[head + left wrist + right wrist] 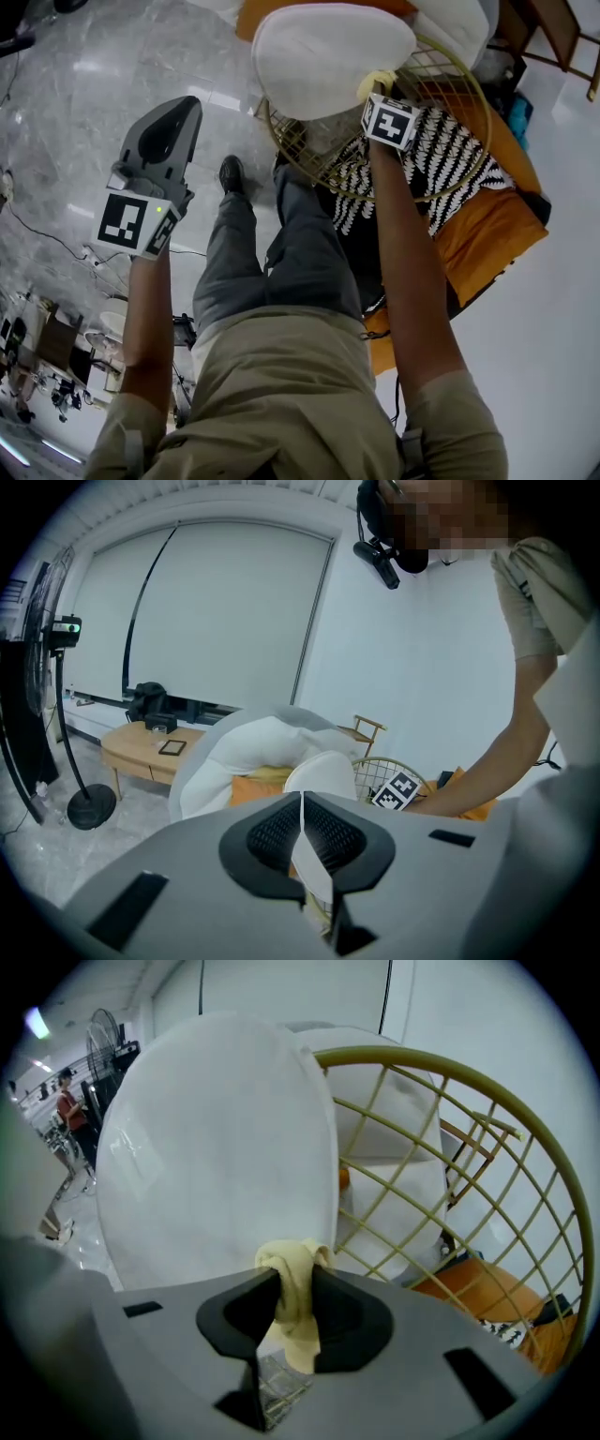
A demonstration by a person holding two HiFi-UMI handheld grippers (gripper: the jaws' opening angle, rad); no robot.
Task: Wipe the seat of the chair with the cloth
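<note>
The chair has a white round seat cushion [328,56] and a gold wire back [450,70]. My right gripper [380,86] is shut on a pale yellow cloth [292,1283], bunched between its jaws. The cloth [375,84] rests at the seat's right edge, next to the wire back [441,1176]; the white seat [216,1147] fills the right gripper view. My left gripper [173,117] hangs over the floor left of the chair, jaws shut with nothing between them [302,827]. In the left gripper view the white seat [319,775] lies ahead.
A black-and-white patterned cushion [450,159] and an orange cushion [487,234] lie right of the chair. A person's legs and black shoe [232,173] stand on the grey marble floor [75,112]. A fan stand [89,803] and a low wooden table [141,747] are further off.
</note>
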